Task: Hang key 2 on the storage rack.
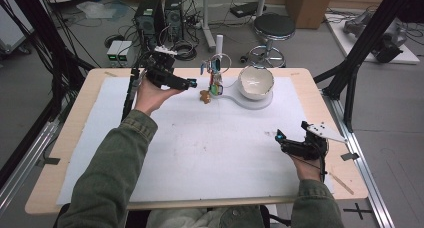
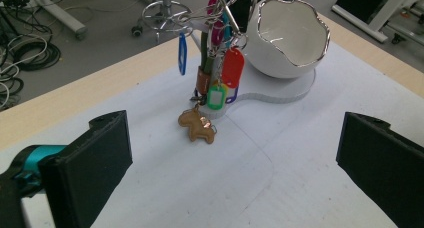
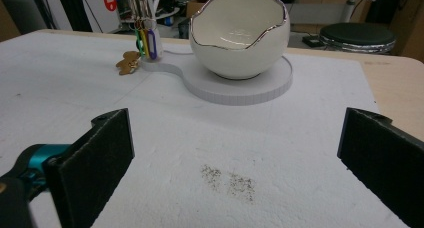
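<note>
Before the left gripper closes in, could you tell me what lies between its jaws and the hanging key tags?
Only bare white mat and the brown charm resting on it, in the left gripper view.

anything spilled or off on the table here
A small patch of dark specks lies on the white mat between the open right gripper jaws, like spilled grit or a stain. The brown dog-shaped charm lies flat on the mat beside the key tag stand, while the other tags hang.
</note>
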`<state>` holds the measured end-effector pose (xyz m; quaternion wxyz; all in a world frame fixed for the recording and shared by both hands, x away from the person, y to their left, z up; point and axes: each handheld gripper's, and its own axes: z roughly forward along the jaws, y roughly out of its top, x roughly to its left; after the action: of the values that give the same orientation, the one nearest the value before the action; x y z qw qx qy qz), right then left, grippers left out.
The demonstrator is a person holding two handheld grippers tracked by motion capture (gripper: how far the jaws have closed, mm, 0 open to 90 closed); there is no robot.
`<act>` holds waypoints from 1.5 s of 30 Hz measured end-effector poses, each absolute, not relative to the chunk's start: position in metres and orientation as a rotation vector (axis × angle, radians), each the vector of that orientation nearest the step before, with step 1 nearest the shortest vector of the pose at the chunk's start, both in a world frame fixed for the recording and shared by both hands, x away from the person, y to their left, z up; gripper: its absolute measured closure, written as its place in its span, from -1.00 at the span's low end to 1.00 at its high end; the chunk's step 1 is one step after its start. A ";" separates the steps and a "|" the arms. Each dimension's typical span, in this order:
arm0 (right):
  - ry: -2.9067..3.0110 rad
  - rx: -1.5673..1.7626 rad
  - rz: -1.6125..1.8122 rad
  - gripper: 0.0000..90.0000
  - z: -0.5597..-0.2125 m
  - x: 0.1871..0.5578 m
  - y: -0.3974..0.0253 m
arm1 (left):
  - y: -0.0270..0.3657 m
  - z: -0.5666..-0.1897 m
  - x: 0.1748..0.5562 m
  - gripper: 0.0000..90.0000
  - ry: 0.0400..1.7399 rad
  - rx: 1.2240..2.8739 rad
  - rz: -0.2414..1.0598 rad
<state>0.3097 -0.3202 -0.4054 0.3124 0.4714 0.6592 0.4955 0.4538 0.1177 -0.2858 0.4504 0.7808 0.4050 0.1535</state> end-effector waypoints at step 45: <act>1.753 1.236 1.295 -0.99 -0.406 0.311 -0.318 | 0.163 -0.328 0.417 -0.96 1.092 1.839 0.481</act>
<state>0.3115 -0.3182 -0.4059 0.3127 0.4686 0.6646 0.4909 0.4173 0.1629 -0.3278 0.4569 0.7462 0.4431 0.1952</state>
